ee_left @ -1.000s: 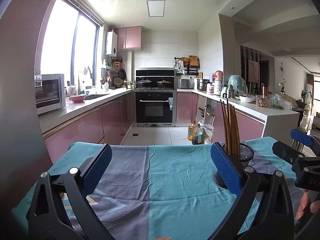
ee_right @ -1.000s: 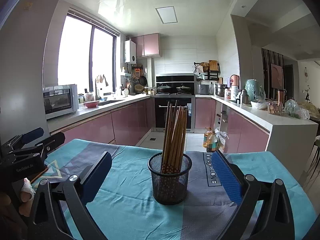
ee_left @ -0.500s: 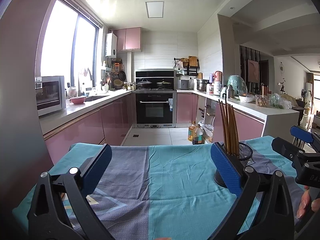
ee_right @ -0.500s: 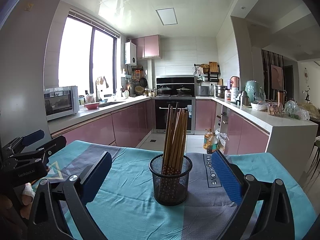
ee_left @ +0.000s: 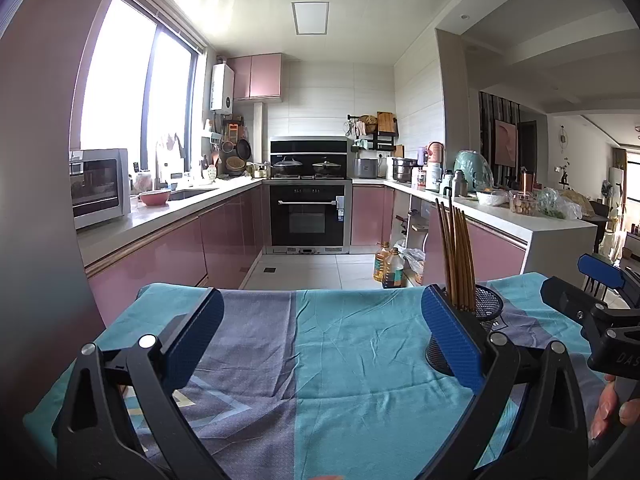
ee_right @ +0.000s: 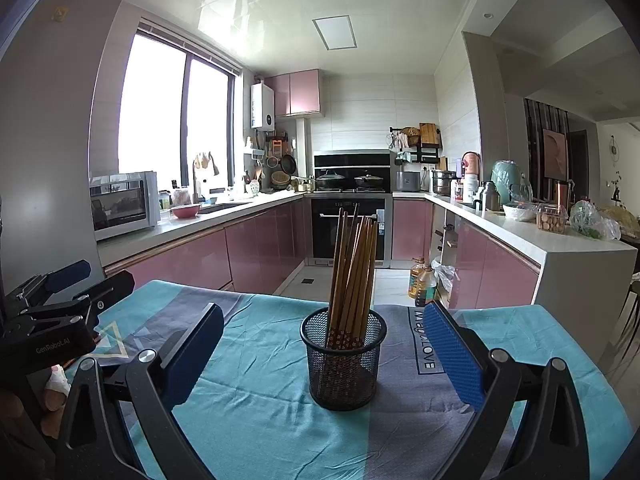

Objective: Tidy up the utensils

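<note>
— Where are the chopsticks (ee_right: 352,276)?
— Upright in the black mesh holder (ee_right: 343,356), mid-tabletop on the teal cloth (ee_right: 256,412) (leaning slightly).
— And the tongs?
— Right gripper (ee_right: 324,356) spread wide, holder between its fingers, untouched. Left gripper (ee_left: 320,336) spread too, empty.

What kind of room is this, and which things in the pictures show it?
Most likely a home kitchen. A built-in oven sits under a stove with two lidded pots, pink cabinets run along both sides, and a microwave stands on the counter by the window.
</note>
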